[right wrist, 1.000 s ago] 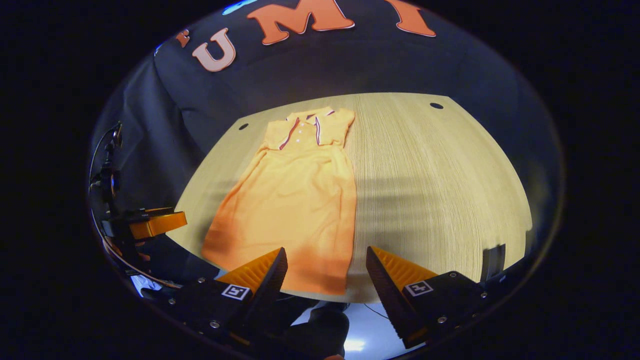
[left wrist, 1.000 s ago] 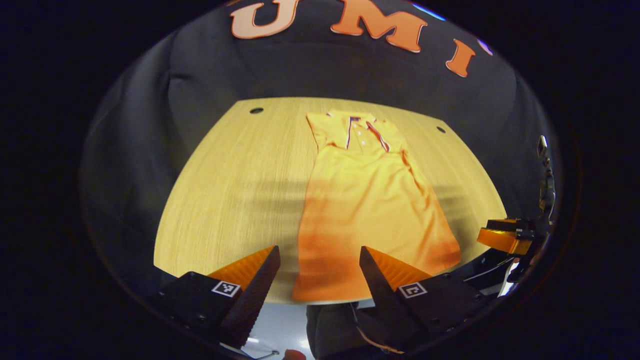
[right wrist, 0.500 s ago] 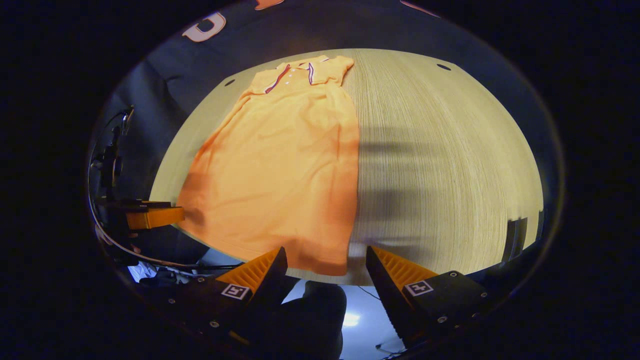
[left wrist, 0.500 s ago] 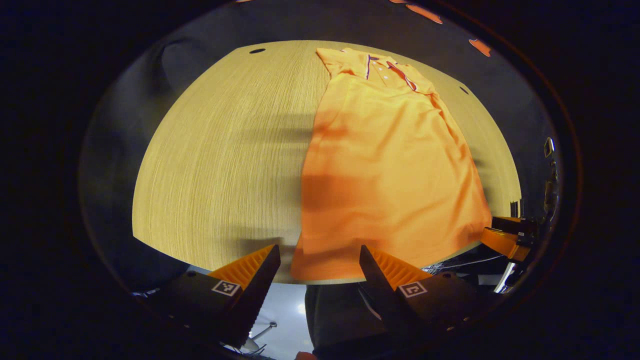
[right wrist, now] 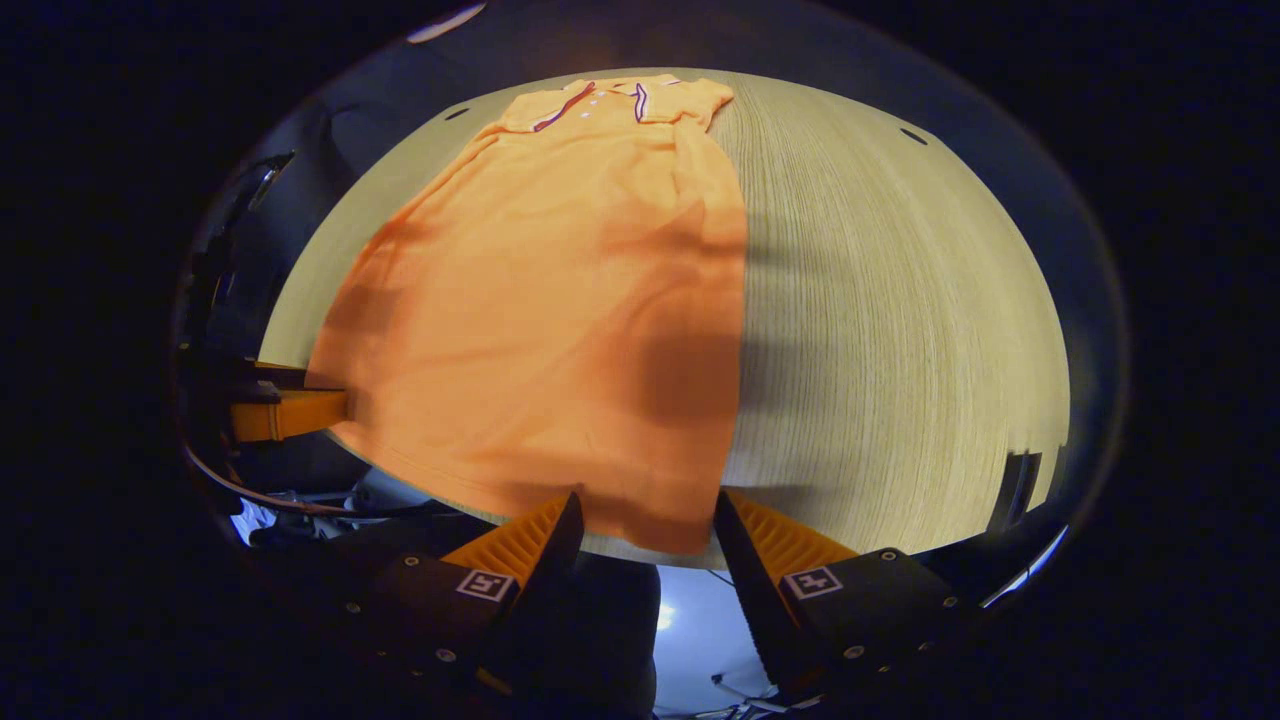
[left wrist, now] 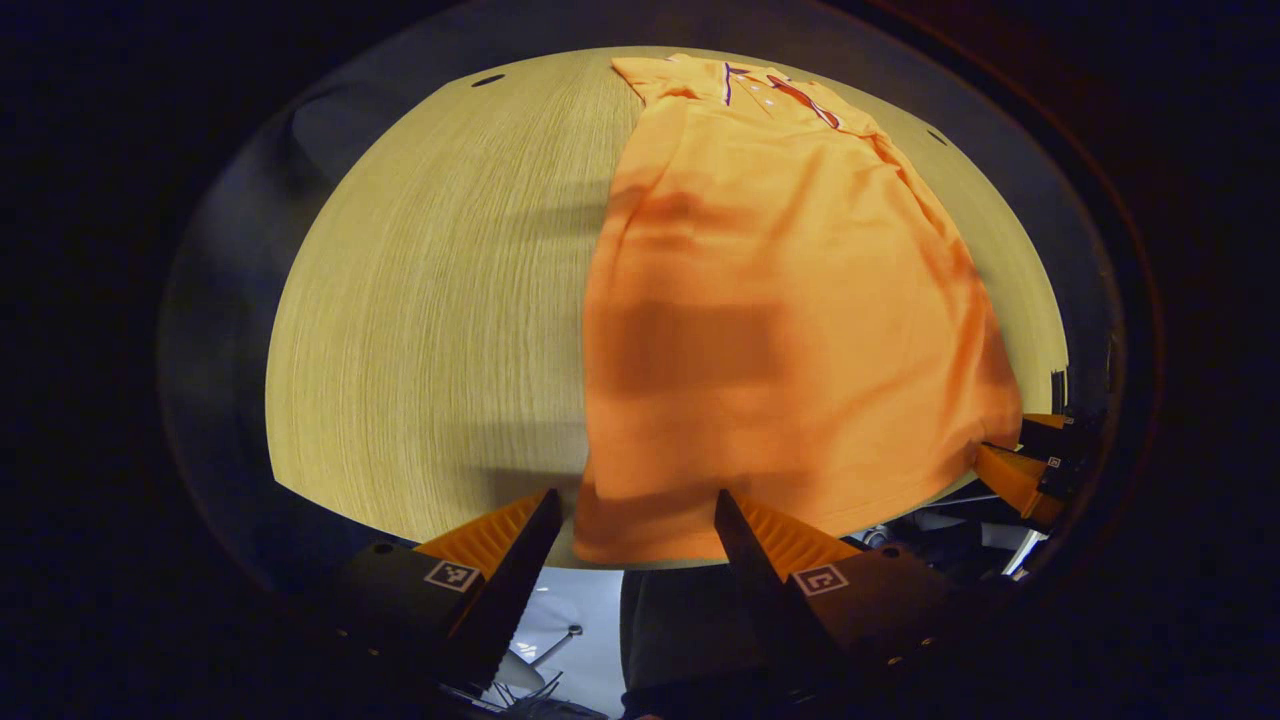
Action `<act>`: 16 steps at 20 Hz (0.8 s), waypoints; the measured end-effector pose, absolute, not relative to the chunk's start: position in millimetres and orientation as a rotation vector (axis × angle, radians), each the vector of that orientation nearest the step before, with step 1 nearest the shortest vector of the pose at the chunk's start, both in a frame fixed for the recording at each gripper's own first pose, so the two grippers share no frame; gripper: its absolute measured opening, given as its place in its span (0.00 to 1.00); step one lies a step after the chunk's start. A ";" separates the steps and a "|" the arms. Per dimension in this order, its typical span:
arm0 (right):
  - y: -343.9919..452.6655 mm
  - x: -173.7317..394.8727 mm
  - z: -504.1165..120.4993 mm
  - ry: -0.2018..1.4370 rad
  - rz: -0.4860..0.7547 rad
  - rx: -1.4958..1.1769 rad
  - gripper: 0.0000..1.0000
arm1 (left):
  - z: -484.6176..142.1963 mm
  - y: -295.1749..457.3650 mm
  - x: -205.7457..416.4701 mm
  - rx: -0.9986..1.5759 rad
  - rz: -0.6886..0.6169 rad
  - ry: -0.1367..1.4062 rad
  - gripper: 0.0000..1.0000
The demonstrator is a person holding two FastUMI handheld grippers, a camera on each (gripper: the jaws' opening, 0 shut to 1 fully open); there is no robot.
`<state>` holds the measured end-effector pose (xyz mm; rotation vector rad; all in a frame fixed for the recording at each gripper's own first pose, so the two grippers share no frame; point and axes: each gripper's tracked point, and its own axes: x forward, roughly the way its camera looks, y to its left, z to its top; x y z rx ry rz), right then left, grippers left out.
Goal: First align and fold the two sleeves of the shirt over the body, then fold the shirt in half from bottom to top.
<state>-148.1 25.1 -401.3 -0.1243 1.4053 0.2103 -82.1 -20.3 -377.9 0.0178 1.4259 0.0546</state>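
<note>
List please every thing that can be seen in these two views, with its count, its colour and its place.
shirt: one, orange with a striped collar, lying flat and lengthwise on the table, sleeves already folded in, collar at the far end, hem at the near edge.
table: one, light wood grain, under the shirt; small dark holes near its far corners.
booth wall: one, black cloth, behind the table.
left tool: one, open, at the hem's left corner by the near edge.
right tool: one, open, at the hem's right corner by the near edge.
</note>
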 end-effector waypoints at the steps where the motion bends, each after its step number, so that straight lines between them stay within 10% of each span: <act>1: 25.6 -147.4 -403.3 1.415 0.197 -0.127 0.81 | -377.5 -20.6 -81.4 0.026 0.042 1.428 0.97; 5: 19.8 -148.1 -404.8 1.454 0.204 -0.193 0.80 | -380.3 -21.4 -80.4 0.027 0.038 1.464 0.90; 9: 13.7 -141.2 -404.0 1.437 0.093 0.006 0.16 | -379.5 -25.4 -80.4 -0.021 0.055 1.454 0.39; 10: 14.1 -141.7 -404.5 1.446 0.104 0.041 0.15 | -379.5 -26.7 -78.7 -0.016 0.053 1.447 0.10; 16: 29.5 -142.4 -398.9 1.433 0.162 0.158 0.00 | -373.8 -39.1 -75.7 -0.038 -0.003 1.390 0.01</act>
